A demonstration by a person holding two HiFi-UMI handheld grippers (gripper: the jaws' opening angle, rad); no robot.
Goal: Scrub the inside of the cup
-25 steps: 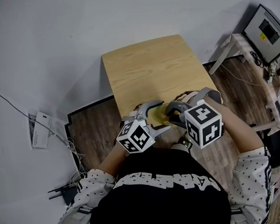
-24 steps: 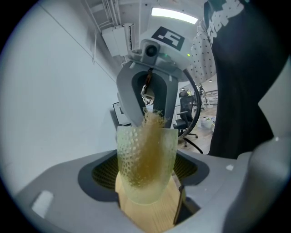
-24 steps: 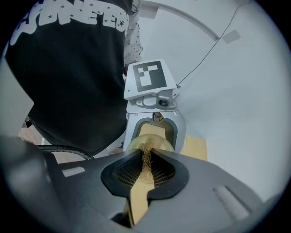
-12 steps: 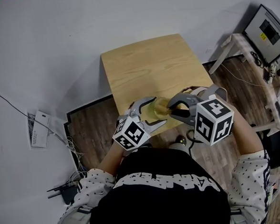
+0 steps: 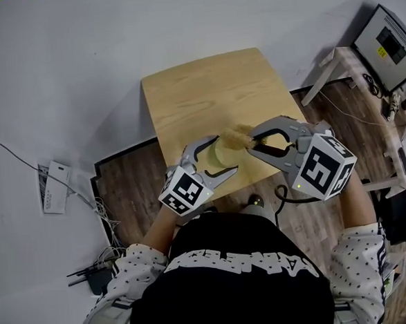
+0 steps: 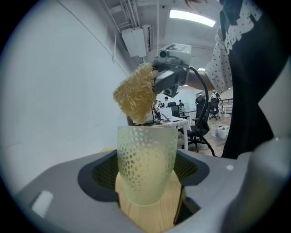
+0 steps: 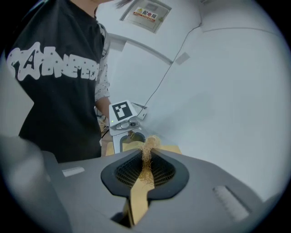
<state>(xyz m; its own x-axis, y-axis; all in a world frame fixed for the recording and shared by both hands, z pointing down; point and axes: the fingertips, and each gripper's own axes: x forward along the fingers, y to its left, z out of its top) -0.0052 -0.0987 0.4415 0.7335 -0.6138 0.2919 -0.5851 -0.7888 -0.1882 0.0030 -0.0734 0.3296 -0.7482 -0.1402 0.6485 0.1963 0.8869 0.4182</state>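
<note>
Left tongs [image 5: 223,156] clamp cup [image 6: 146,164]; right tongs [image 5: 252,142] hold scrubber [image 5: 236,140] above rim.

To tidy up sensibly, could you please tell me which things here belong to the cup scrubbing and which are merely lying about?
In use: cup, held in left gripper; fibrous scrubber, in right gripper; table.
Lying about: white box and cables on floor; monitor.

My black T-shirt [image 5: 233,294] with white block lettering, white sleeves [image 5: 365,250] dotted with dark stars, grey left gripper [image 5: 225,155], grey right gripper [image 5: 251,142], each bearing a black-and-white marker cube [image 5: 321,169]
</note>
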